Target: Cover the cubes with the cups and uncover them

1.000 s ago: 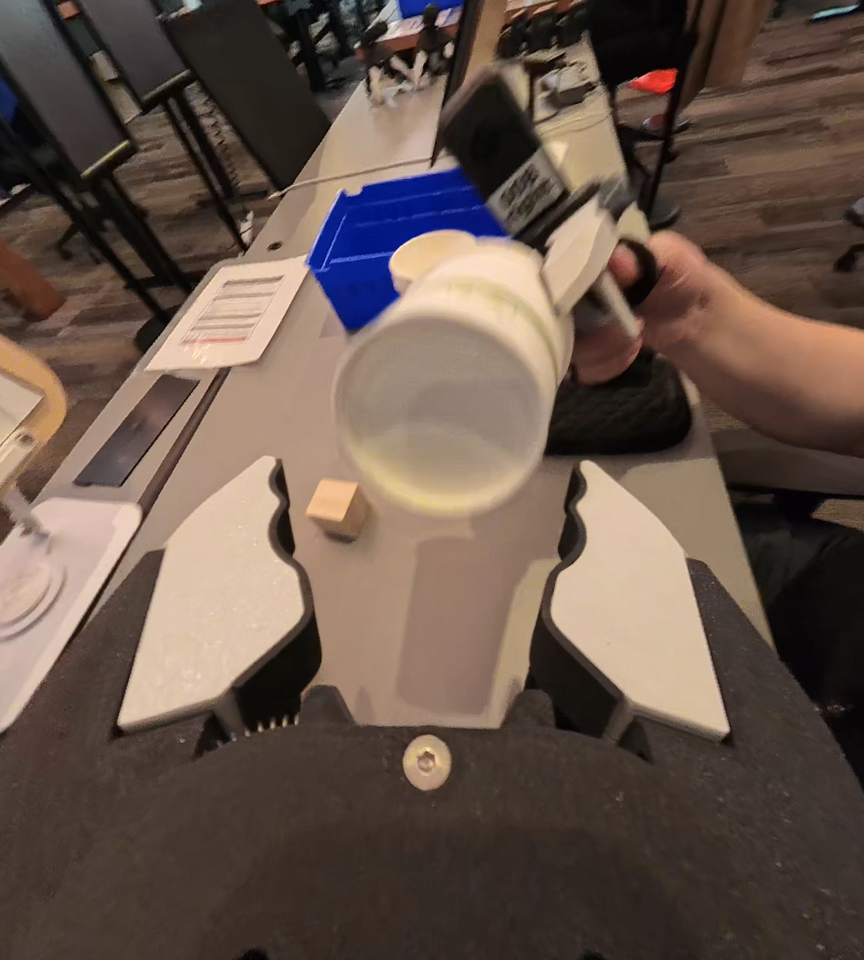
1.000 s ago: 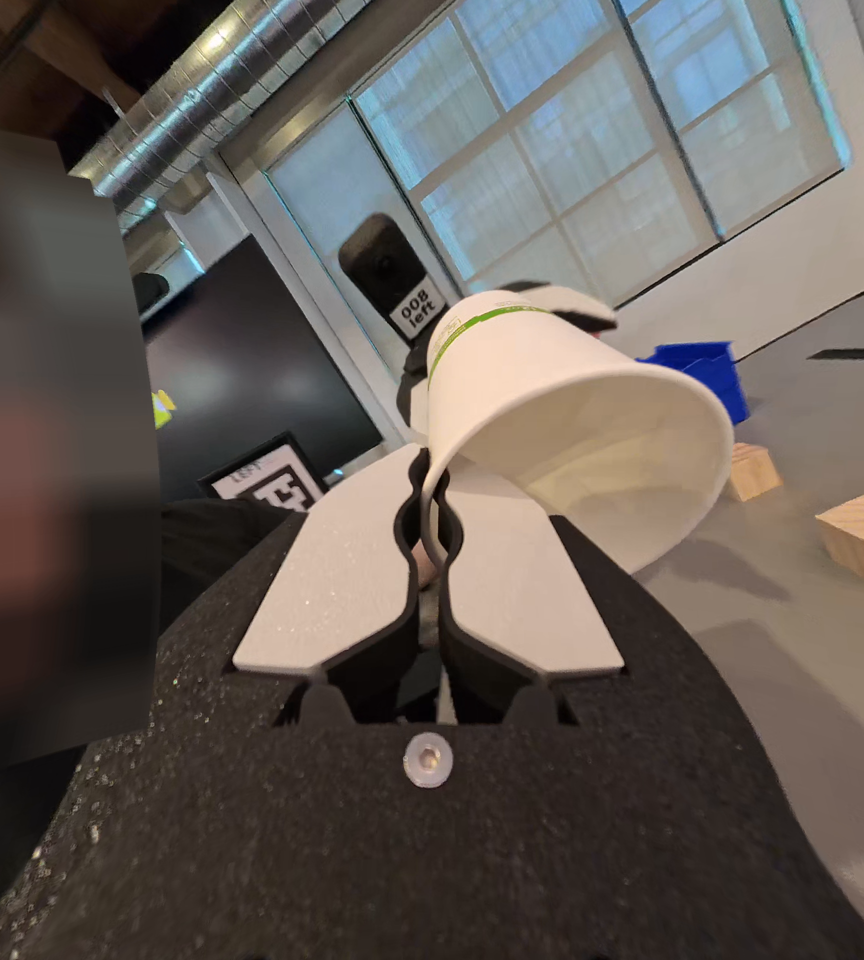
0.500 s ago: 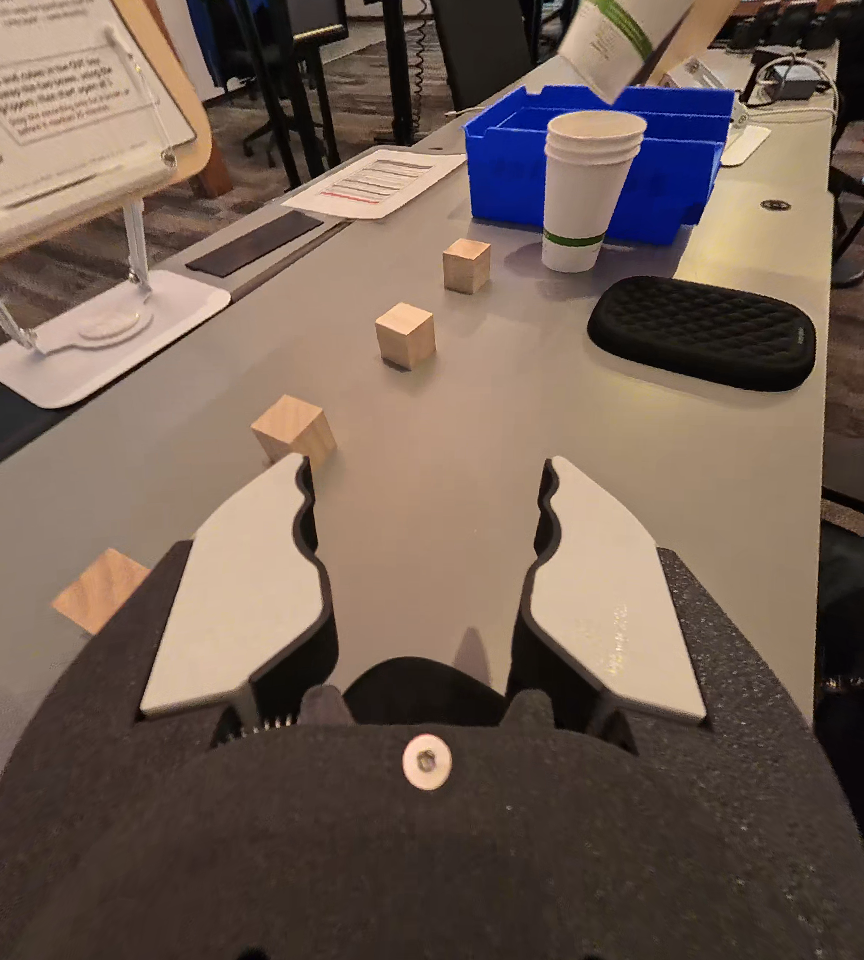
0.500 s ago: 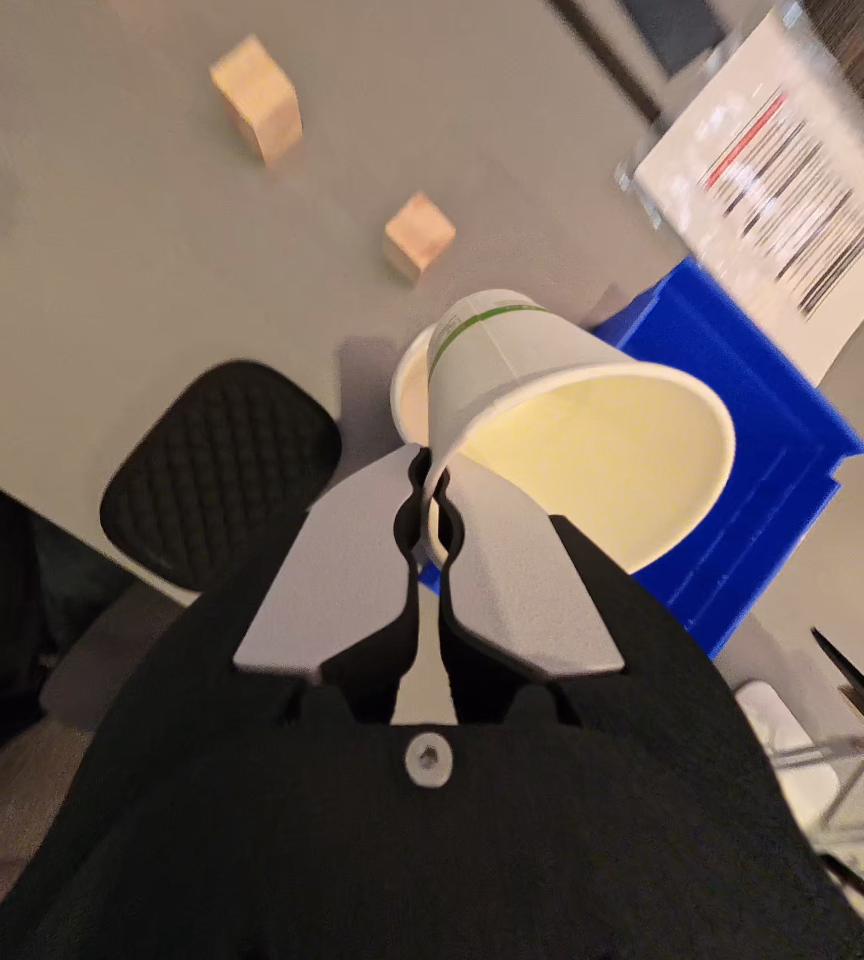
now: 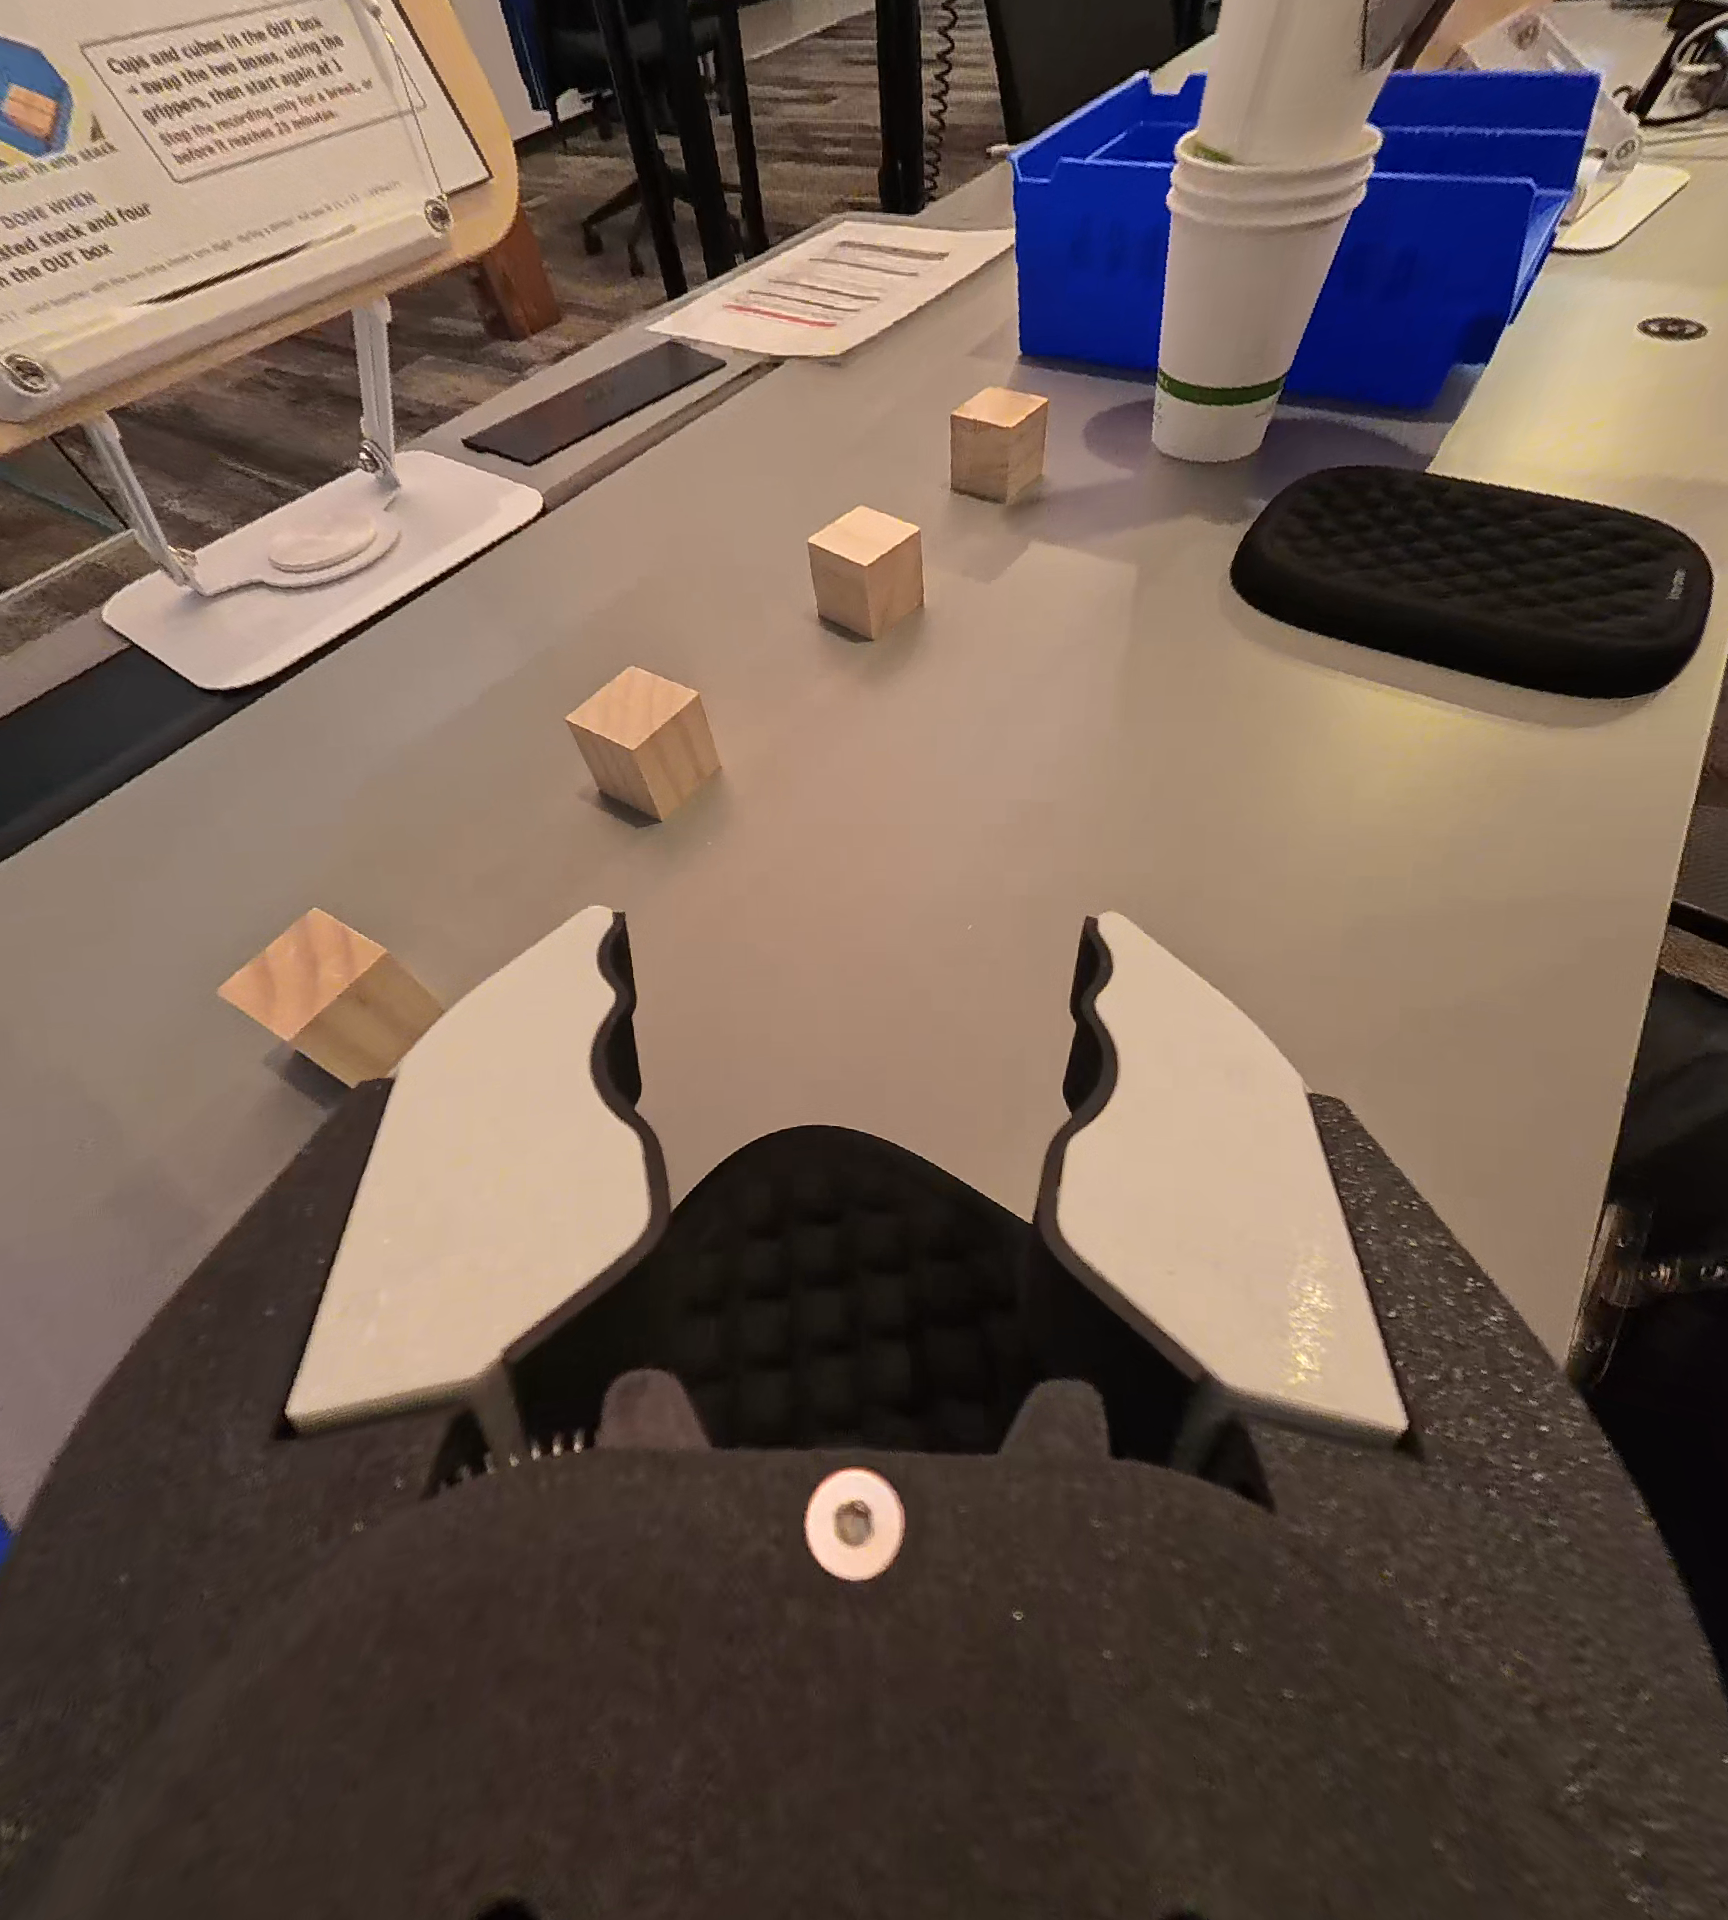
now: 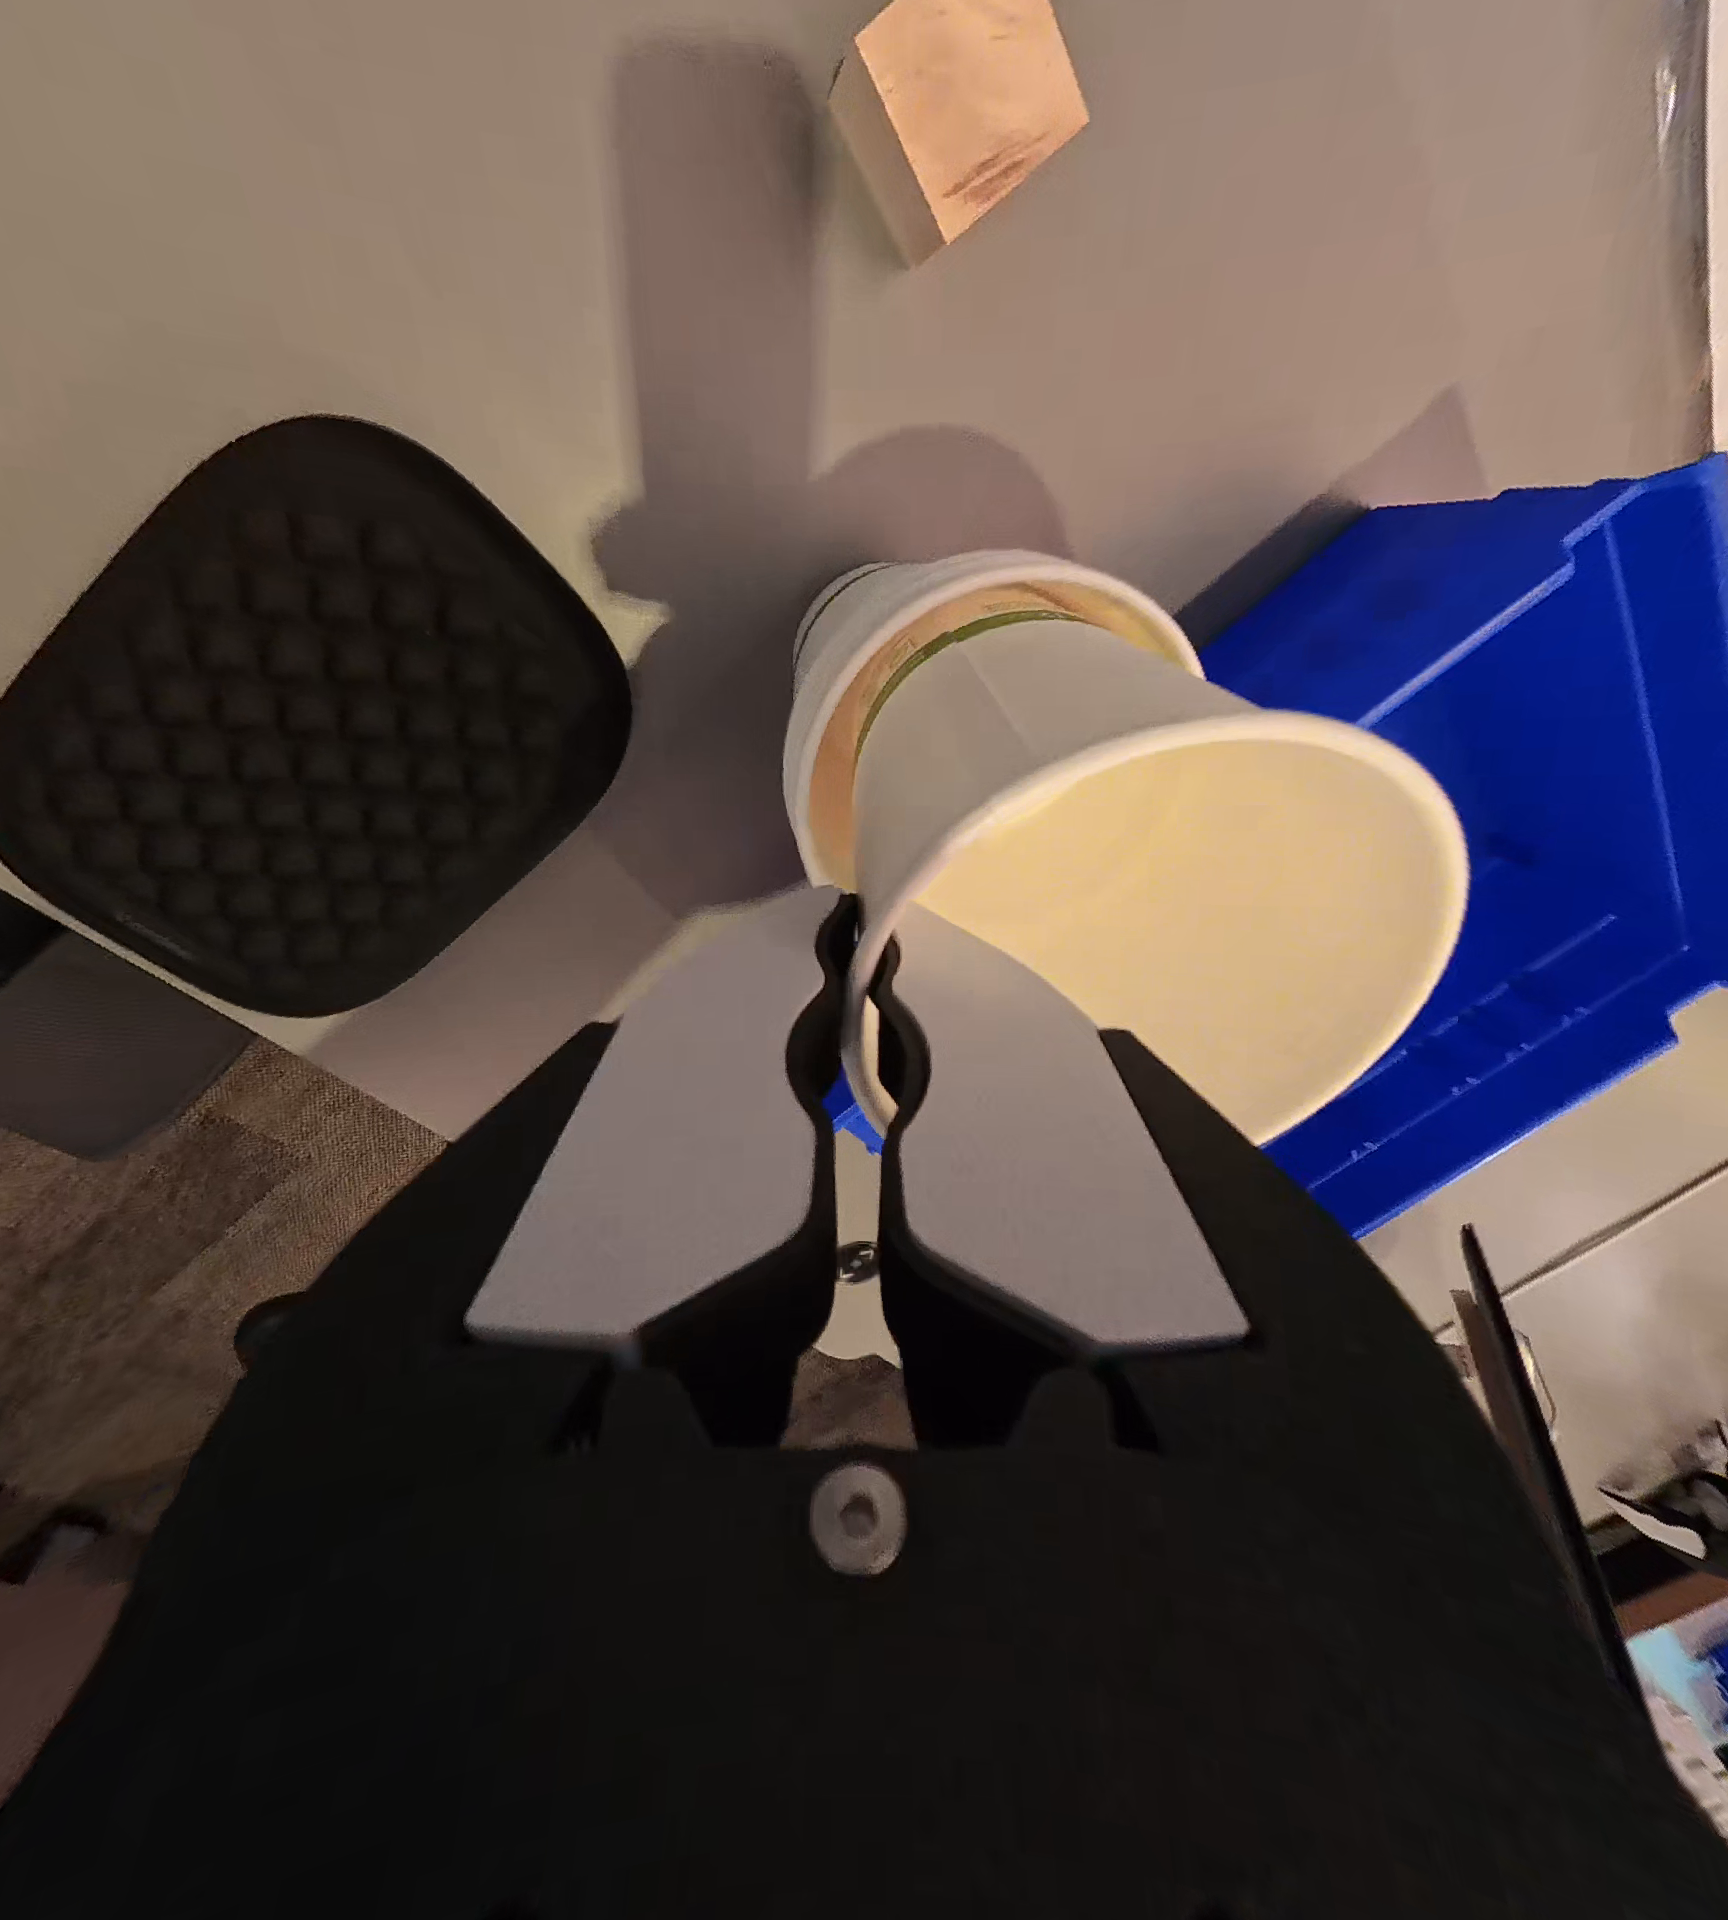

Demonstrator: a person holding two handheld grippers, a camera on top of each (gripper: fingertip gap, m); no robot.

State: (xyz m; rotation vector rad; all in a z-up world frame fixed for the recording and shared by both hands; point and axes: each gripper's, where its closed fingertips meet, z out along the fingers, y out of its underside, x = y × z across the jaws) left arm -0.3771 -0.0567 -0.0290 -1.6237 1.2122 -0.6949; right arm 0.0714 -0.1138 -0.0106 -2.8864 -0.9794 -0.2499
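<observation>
The right gripper (image 6: 855, 1023) is pointed down, its fingers pinched on a cup (image 6: 1130, 831) rim, tilted into the cup stack (image 5: 1244, 270). The left gripper (image 5: 855, 1023) is held low over the worktop (image 5: 1047, 831), fingers wide, cubes (image 5: 644, 740) uncovered.

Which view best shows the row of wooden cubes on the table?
The left wrist view: all four wooden cubes sit uncovered in a row on the grey table, beyond the open left gripper. The right wrist view shows only one cube, seen from above.
</observation>
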